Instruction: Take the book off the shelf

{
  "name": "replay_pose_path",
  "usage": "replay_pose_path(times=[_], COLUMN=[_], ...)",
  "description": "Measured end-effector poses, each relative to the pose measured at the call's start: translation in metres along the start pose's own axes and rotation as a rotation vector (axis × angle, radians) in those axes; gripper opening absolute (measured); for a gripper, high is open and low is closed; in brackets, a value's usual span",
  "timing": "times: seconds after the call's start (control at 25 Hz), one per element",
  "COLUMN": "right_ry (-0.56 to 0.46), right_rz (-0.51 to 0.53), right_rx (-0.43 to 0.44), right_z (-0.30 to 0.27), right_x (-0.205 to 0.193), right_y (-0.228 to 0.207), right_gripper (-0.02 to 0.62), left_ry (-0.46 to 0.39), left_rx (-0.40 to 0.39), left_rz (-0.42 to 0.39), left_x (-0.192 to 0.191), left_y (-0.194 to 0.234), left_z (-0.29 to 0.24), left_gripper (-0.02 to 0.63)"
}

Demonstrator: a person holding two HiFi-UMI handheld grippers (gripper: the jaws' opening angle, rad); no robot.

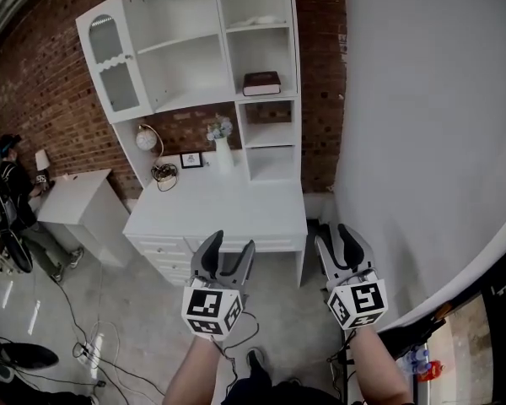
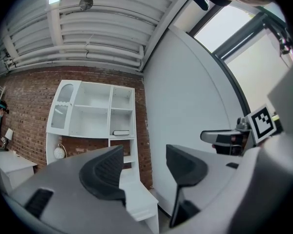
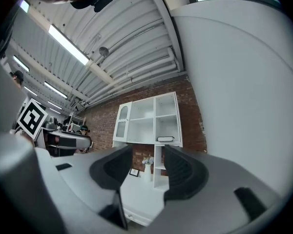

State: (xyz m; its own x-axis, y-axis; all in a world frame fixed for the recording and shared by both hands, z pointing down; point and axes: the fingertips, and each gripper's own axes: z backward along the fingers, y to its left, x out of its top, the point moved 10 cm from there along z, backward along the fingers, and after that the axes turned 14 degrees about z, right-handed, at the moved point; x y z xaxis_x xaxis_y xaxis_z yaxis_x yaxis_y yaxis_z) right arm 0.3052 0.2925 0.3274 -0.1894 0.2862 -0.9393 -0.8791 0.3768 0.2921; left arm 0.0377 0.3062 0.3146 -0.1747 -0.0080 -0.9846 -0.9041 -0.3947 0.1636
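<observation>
The left forearm (image 1: 192,371) and the right forearm (image 1: 381,369) reach forward, low and side by side. The left gripper (image 1: 231,243) and the right gripper (image 1: 336,230) point toward the white desk (image 1: 228,205), both with jaws apart and empty. Farther away, the dark book (image 1: 261,83) lies flat on a shelf (image 1: 266,98), well apart from both grippers.

Far L, bystander (image 1: 11,199) half cut by frame edge; framed pic (image 1: 191,159) on desk (image 1: 228,205) too small to read; book (image 1: 261,83) title illegible; shelf unit (image 1: 212,24) top cropped.
</observation>
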Motion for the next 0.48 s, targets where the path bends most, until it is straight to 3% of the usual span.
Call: replay_pose_path(times=[0.36, 0.48], right_ry=[0.04, 0.063], right_rz=[0.02, 0.03], right_rx=[-0.041, -0.057], right_z=[-0.055, -0.084], right_x=[-0.016, -0.023], right_y=[0.001, 0.005], right_gripper=[0.189, 0.189], left_ry=[0.006, 0.014], left_rx=[-0.02, -0.006], left_rz=[0.025, -0.018], left_x=[-0.009, -0.012], left_y=[0.052, 0.08], left_z=[-0.046, -0.065], left_gripper=[0.255, 0.255])
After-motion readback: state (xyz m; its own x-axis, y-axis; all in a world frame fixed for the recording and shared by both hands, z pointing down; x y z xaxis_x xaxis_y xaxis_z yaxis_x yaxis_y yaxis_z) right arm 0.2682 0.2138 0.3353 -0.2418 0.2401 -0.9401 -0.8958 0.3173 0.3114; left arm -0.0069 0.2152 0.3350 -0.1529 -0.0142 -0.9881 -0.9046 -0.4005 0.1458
